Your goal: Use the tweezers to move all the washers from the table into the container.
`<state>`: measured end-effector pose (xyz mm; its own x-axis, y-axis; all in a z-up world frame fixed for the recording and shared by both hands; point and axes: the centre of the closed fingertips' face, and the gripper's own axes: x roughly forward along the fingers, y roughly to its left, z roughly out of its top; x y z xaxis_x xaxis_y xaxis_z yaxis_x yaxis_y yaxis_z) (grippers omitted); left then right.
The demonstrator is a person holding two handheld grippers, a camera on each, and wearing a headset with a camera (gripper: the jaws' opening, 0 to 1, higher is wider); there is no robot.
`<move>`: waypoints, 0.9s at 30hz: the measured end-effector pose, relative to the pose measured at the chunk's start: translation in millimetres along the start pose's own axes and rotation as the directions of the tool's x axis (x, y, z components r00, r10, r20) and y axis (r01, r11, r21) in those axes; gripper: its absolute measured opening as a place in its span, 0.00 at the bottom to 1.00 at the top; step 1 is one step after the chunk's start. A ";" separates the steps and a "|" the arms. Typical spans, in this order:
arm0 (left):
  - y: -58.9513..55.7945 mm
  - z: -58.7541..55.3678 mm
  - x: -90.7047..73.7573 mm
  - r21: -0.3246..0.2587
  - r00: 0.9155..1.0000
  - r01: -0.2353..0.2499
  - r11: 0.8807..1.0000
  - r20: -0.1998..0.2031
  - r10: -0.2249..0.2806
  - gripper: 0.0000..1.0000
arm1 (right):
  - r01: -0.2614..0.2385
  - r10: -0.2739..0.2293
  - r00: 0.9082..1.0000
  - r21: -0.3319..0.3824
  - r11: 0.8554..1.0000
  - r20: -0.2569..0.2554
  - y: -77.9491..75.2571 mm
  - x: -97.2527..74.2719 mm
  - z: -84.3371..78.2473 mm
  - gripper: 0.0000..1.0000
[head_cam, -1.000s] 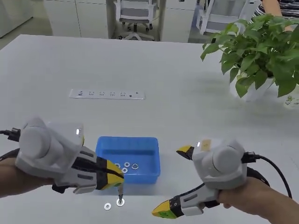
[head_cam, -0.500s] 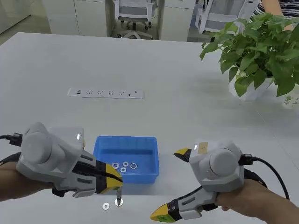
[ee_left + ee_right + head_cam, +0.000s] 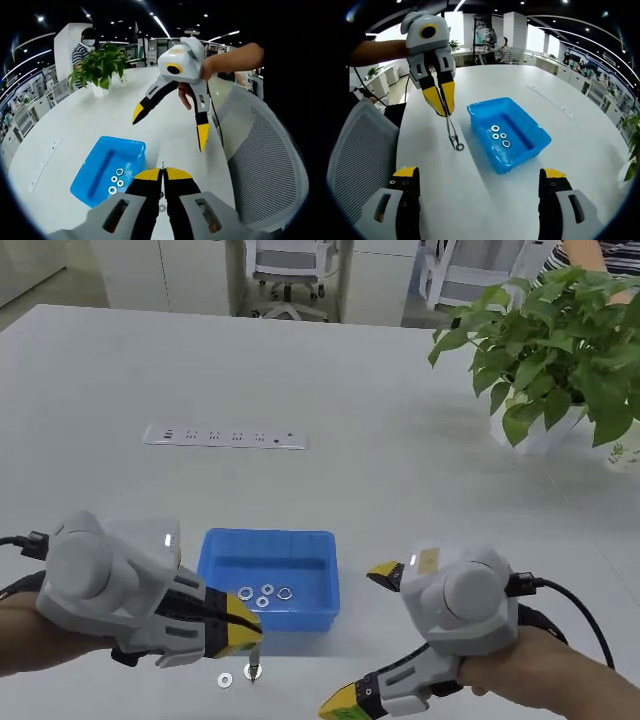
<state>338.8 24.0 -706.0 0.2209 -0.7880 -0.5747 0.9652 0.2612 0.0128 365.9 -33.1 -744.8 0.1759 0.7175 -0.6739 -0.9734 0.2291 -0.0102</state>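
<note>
At the lower left of the head view the left gripper is clenched on the tweezers, which point down at the table. Their tips rest at one loose washer near the bottom edge, and a second loose washer lies just left of it. Against the earlier pictures almost nothing has changed here. The whole frame has slid a little, which is the headset moving, while the tips stay at the same washer and both keep their places on the table. By my reading the pick is still being settled and nothing has been lifted. Whether the tips actually pinch the washer is too small to tell. Just above, at lower centre, the blue container holds four washers, the same count as before, so two are left to move. At the lower right the right gripper hangs released, jaws spread wide, holding nothing, apart from the work.
</note>
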 end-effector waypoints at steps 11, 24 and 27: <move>-3.1 0.9 -0.8 0.017 1.000 0.009 1.000 -0.008 -0.009 0.05 | -0.061 0.062 0.998 -0.037 0.997 0.023 11.4 9.6 9.7 0.92; -3.8 4.6 3.5 0.031 1.000 0.026 0.999 -0.014 -0.026 0.05 | -0.168 0.175 0.984 -0.168 0.971 0.028 26.9 26.5 25.8 0.72; -3.8 4.0 3.2 0.029 0.999 0.031 0.999 -0.017 -0.031 0.05 | -0.190 0.199 0.980 -0.195 0.962 0.024 30.3 30.3 30.7 0.65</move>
<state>336.3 18.2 -704.6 0.1886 -0.7858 -0.5890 0.9753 0.2199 0.0190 346.3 15.7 -742.8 -0.0176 0.7644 -0.6445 -0.9987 -0.0444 -0.0254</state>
